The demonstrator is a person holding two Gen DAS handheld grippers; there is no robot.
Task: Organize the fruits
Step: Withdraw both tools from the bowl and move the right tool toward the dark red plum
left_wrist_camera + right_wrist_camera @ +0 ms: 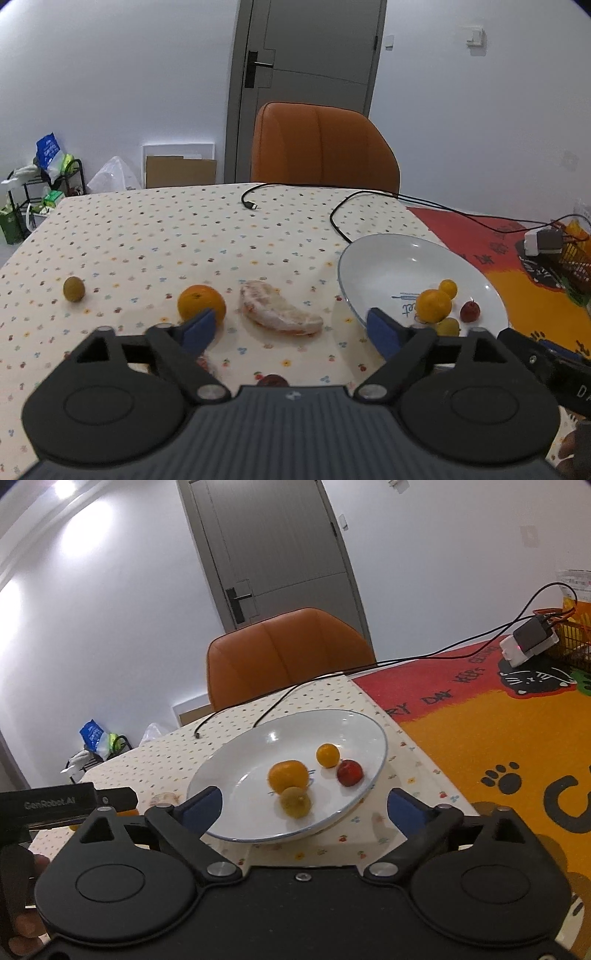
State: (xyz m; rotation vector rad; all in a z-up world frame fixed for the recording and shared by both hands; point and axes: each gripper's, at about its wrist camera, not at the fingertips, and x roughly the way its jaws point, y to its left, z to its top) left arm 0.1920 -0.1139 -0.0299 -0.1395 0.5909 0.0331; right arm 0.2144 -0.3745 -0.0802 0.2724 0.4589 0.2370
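Through my left wrist camera I look across a table under a cream tablecloth dotted with small coloured fruit prints [155, 236]. Behind it stands an orange padded leather chair [321, 144], then a grey door with a black handle [306, 55] in a white wall. A black wire rack heaped with bags [40, 177] sits on the floor at far left, near a flat cardboard box [181, 171]. My left gripper [291, 328] is spread wide with nothing between its blue-padded fingers [197, 328]. On the cloth ahead lie a peeled pale pink pomelo segment [277, 310], a round orange [201, 304] just behind my left pad, and a small yellow-green round fruit [74, 288] well apart to the left. A dark reddish fruit [272, 380] peeks out at my gripper's body, mostly hidden. A wide white ceramic plate with a thin blue rim [388, 266] sits to the right. A black cable with a loose plug end [255, 199] curls over the far cloth.

Through my right wrist camera the plate [240, 771] lies just ahead, half framed by my right gripper [304, 808], which is also wide open and empty. In the plate rest a larger orange citrus fruit [288, 775], a small yellow-green fruit [295, 801] touching it in front, a small round orange-yellow fruit [328, 755] and a small red fruit [349, 772] beside that. To the right a red and orange mat with black cat and paw prints [480, 738] covers the table. On its far end a white and grey charger block [528, 642] sits beside an orange wire basket [572, 638]. My other gripper's black body [62, 805] shows at left, and fingertips of a hand [26, 934] at the lower left corner.
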